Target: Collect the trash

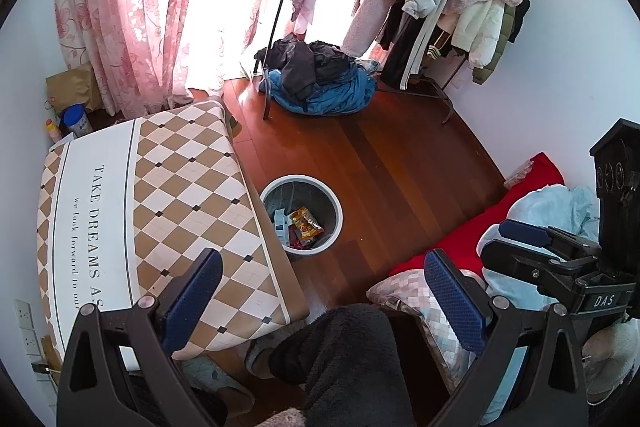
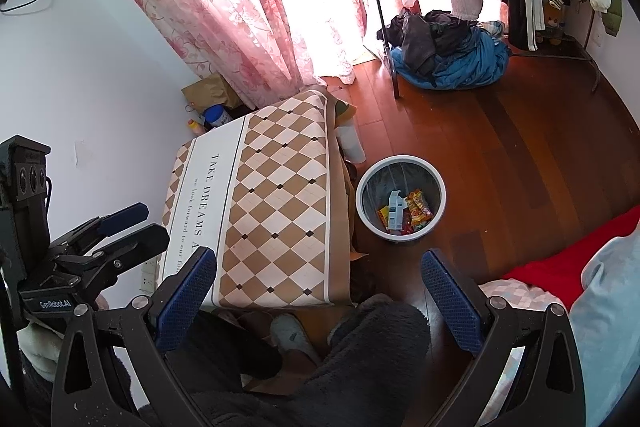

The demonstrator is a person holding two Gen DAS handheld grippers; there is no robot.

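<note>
We begin with the checked table, whose cloth top shows nothing left on it to pick up. Just beside its right edge on the wooden floor stands the waste bin, and the trash already lies inside it: a pale carton and 2 or 3 bright snack wrappers, though we cannot count them surely at this size.

Both tools hang well above the table and bin. The left gripper has its jaws spread wide with nothing between them, and the right gripper stands the same, parted and empty.

The risks we judge from here are these. Lowering either tool toward the bin could clip its rim and tip it, spilling the wrappers across the floor. The person's dark fleece leg and slipper sit right below the jaws, so a careless drop could snag them. A stray scrap may also lie hidden under the table's overhang.
</note>
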